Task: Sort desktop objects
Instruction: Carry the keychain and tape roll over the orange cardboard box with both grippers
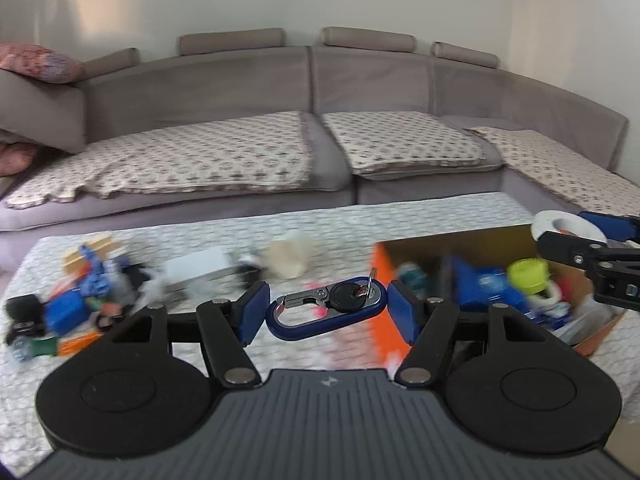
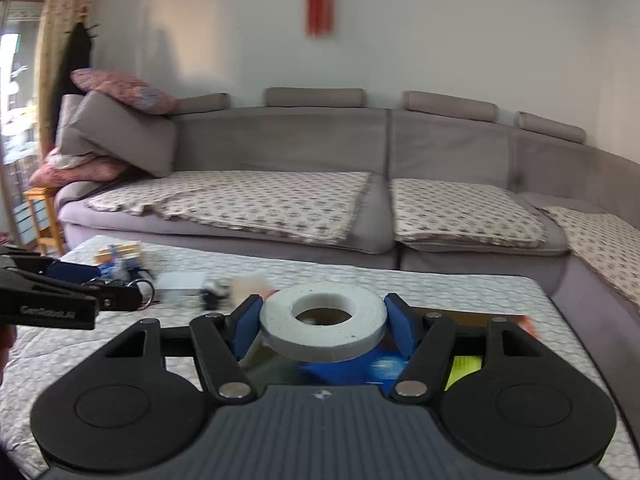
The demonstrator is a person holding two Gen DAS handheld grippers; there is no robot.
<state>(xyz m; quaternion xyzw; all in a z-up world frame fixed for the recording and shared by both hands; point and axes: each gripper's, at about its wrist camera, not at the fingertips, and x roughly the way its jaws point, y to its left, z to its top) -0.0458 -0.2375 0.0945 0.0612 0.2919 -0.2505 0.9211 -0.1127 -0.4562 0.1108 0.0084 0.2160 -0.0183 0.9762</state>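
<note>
My left gripper (image 1: pixel 326 312) is shut on a blue carabiner keychain (image 1: pixel 316 320) with a black key, held above the table just left of the cardboard box (image 1: pixel 472 240). My right gripper (image 2: pixel 322 326) is shut on a white tape roll (image 2: pixel 348 328), held flat over the box, whose blue item (image 2: pixel 352 368) shows below. The right gripper also shows in the left wrist view (image 1: pixel 588 236) with the tape roll (image 1: pixel 560 226) above the box's right side. The left gripper with keys shows at the left of the right wrist view (image 2: pixel 120 292).
A pile of loose small objects (image 1: pixel 72 308) lies on the left of the quilted table (image 1: pixel 280 232), with a white box (image 1: pixel 196 272) and a beige cup (image 1: pixel 288 258) further back. The cardboard box holds a yellow-green lid (image 1: pixel 526 274) and other items. A grey sofa (image 1: pixel 312 120) runs behind the table.
</note>
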